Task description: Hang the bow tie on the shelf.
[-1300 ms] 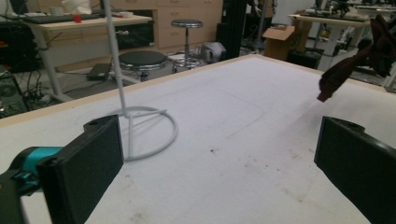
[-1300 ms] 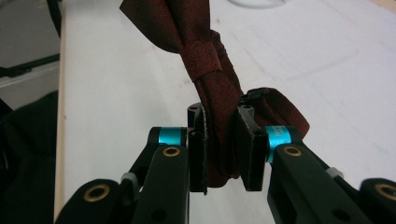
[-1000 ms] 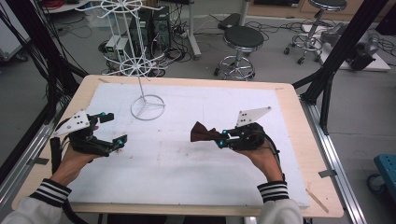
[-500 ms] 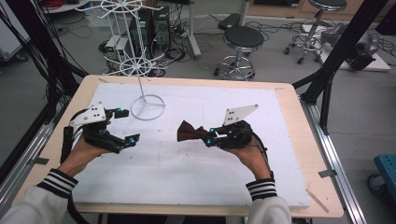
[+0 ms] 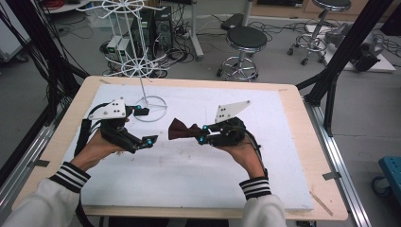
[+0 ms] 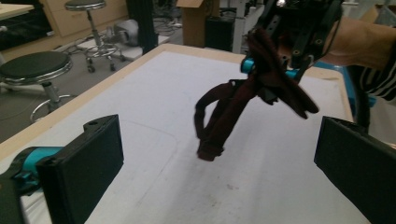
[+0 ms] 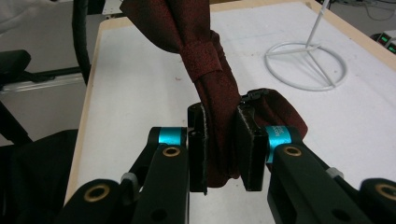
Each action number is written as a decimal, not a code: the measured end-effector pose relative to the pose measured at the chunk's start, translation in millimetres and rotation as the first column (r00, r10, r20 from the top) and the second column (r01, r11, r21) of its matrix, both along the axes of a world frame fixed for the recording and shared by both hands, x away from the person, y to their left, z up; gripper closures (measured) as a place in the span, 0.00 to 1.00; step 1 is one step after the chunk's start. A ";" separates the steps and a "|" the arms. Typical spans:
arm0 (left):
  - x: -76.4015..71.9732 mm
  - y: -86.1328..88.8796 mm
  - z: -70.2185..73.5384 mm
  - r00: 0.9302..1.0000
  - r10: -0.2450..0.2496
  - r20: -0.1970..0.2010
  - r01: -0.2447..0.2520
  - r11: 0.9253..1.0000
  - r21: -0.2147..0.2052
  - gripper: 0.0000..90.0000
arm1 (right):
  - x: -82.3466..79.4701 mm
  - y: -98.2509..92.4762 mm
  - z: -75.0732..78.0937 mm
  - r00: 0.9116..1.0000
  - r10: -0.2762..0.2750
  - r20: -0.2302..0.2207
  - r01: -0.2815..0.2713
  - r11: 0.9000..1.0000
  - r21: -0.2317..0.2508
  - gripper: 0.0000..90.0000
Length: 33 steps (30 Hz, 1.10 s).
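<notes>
bow tie (image 6: 243,105) hanging, right gripper (image 6: 266,79) clamped

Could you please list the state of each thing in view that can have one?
Dark red bow tie: held off the table, its strap dangling.
Right gripper: shut on the bow tie, fingers pressing one wing.
Left gripper: open, nothing between its fingers, aimed at the bow tie.
White wire rack: upright on the table's white mat, nothing hung on it.
</notes>
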<state>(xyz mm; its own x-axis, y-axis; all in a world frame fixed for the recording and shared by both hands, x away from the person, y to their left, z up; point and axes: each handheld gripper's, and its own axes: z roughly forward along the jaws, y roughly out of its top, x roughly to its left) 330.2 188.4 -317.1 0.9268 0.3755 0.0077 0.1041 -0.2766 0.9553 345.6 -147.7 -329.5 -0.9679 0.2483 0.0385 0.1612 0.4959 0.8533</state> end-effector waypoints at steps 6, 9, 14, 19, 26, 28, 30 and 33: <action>0.8 -15.5 4.9 0.999 -0.048 -0.010 0.049 0.999 0.020 0.02 | 2.4 4.3 1.5 1.000 -0.011 0.006 0.011 1.000 -0.007 0.86; 1.8 -23.3 5.6 0.998 -0.067 -0.020 0.068 0.997 0.025 0.05 | 2.6 6.2 2.4 1.000 -0.007 0.010 0.007 1.000 -0.008 0.86; 2.8 -32.0 6.2 0.994 -0.110 -0.023 0.111 0.994 0.020 0.18 | 3.0 11.6 6.1 1.000 0.006 0.015 -0.006 1.000 -0.012 0.86; 3.0 -35.4 6.2 0.990 -0.142 -0.014 0.142 0.989 0.025 0.34 | 2.7 14.0 6.3 1.000 0.010 0.017 -0.010 1.000 -0.016 0.86; 5.1 -34.1 6.1 0.986 -0.166 -0.031 0.166 0.986 0.008 0.56 | 2.3 15.7 6.0 1.000 0.012 0.022 -0.012 1.000 -0.021 0.85; 4.7 -34.3 6.6 0.985 -0.172 -0.030 0.171 0.985 -0.006 0.72 | 2.6 16.4 5.5 1.000 0.014 0.021 -0.014 1.000 -0.024 0.85; 4.8 -34.1 7.2 0.986 -0.162 -0.034 0.162 0.987 0.001 0.84 | 2.3 16.7 5.5 1.000 0.013 0.018 -0.013 1.000 -0.027 0.85; 5.2 -34.5 7.7 0.989 -0.138 -0.055 0.139 0.990 0.005 0.93 | 2.2 17.5 5.1 1.000 0.015 0.020 -0.015 1.000 -0.027 0.84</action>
<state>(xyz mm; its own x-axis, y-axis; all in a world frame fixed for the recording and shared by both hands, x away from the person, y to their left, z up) 335.4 153.9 -309.4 0.9690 0.2437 -0.0411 0.1157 -0.3004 0.9468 347.8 -130.2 -324.4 -0.9720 0.2345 0.0125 0.1366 0.5213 0.8424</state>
